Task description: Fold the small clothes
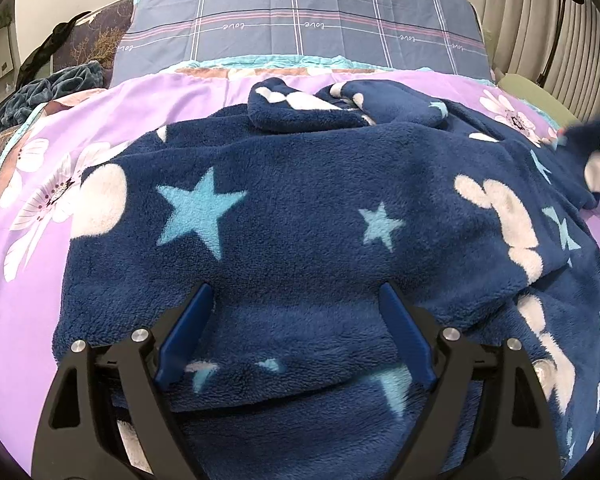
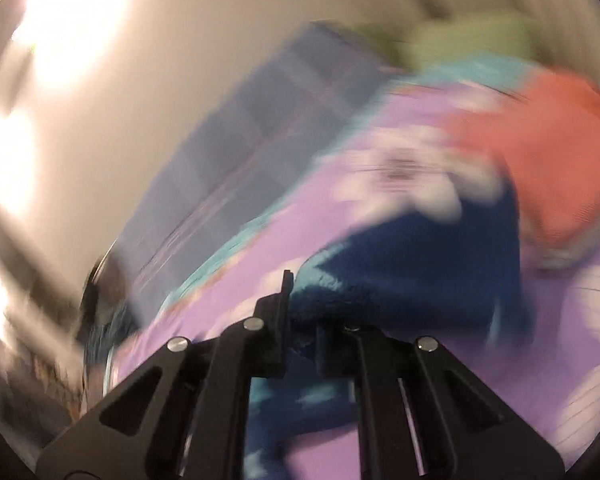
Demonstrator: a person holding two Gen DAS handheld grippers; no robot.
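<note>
Step in hand looks like the first fold of the fleece garment (image 1: 300, 200), navy w/ light-blue stars and white shapes, lying spread over the purple flowered bedsheet (image 1: 28, 320) and filling the center and lower part of the left wrist view. Left gripper (image 1: 296, 292) hangs just above its near part, jaws wide apart, nothing between them. Right gripper (image 2: 300, 280) is pinched narrow on a navy edge of the garment (image 2: 400, 256), lower center of its frame; that view is heavily blurred, so detail is poor, prob. mid-swing. Next move, my guess: left gripper drops and pins or grabs the near hem while the right carries its edge across to lay it flat; needs a clean crease, no bunching. Count: 1 fleece garment, 2 grippers, 1 orange-red cloth (image 2: 560, 152) at right of the right view, 1 grey-blue checked pillow (image 1: 300, 24) at top, 1 dark teal blanket (image 1: 48, 88) upper left.
</note>
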